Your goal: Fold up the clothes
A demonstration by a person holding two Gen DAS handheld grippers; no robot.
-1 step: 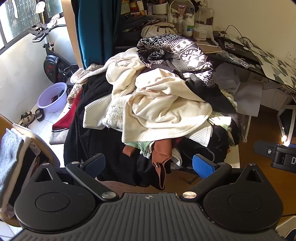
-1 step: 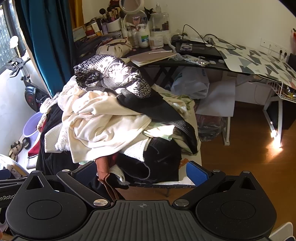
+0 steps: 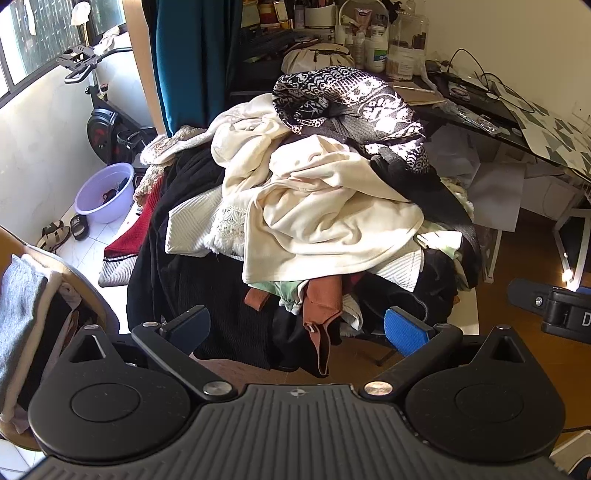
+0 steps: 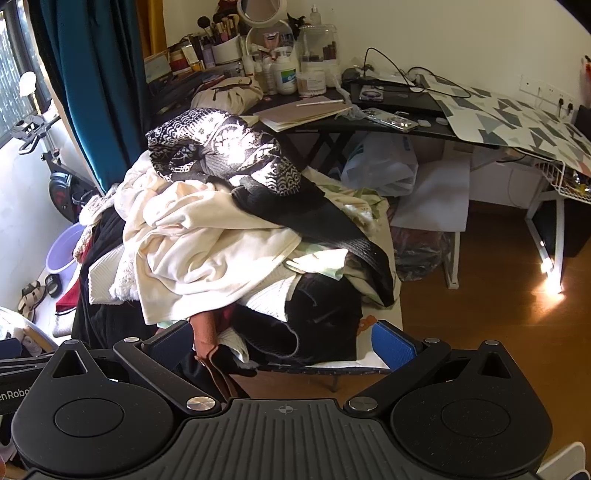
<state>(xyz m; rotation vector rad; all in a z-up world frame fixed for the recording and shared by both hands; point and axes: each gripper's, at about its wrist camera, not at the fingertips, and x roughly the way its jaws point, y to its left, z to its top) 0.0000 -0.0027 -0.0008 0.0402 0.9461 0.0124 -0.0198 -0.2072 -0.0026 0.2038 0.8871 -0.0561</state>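
Cluttered desk (image 4: 369, 122) behind clothes heap (image 4: 229, 236)

Cream garment (image 3: 325, 221) soft matt cloth; floor (image 4: 498, 314) glossy wood.

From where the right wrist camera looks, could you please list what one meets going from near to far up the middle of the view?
Right gripper → black garment → cream garment → black-and-white patterned garment → beige bag → round mirror.
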